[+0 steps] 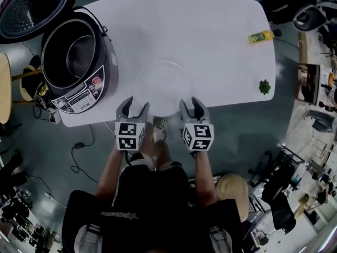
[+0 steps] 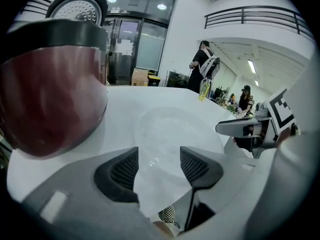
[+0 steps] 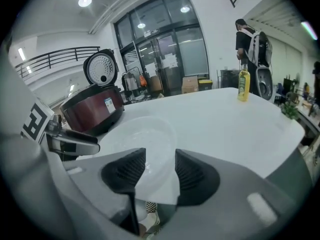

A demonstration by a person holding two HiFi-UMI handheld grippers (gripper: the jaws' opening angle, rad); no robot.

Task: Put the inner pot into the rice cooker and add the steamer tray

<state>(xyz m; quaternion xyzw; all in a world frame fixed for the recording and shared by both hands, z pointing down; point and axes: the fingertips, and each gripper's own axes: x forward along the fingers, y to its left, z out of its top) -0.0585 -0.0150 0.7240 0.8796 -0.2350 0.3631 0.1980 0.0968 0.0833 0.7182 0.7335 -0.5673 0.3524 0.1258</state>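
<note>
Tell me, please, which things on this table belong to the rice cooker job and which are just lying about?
Job in hand:
- rice cooker, lid open
- clear steamer tray, not yet in the cooker
- left gripper and right gripper, both open, holding nothing

Lying about:
- yellow bottle
- small green sprig

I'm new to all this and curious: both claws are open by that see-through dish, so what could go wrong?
The clear steamer tray barely shows against the white table, so the left gripper or right gripper could miss its thin rim. An uneven two-sided grip might tip or drop it before the rice cooker.
</note>
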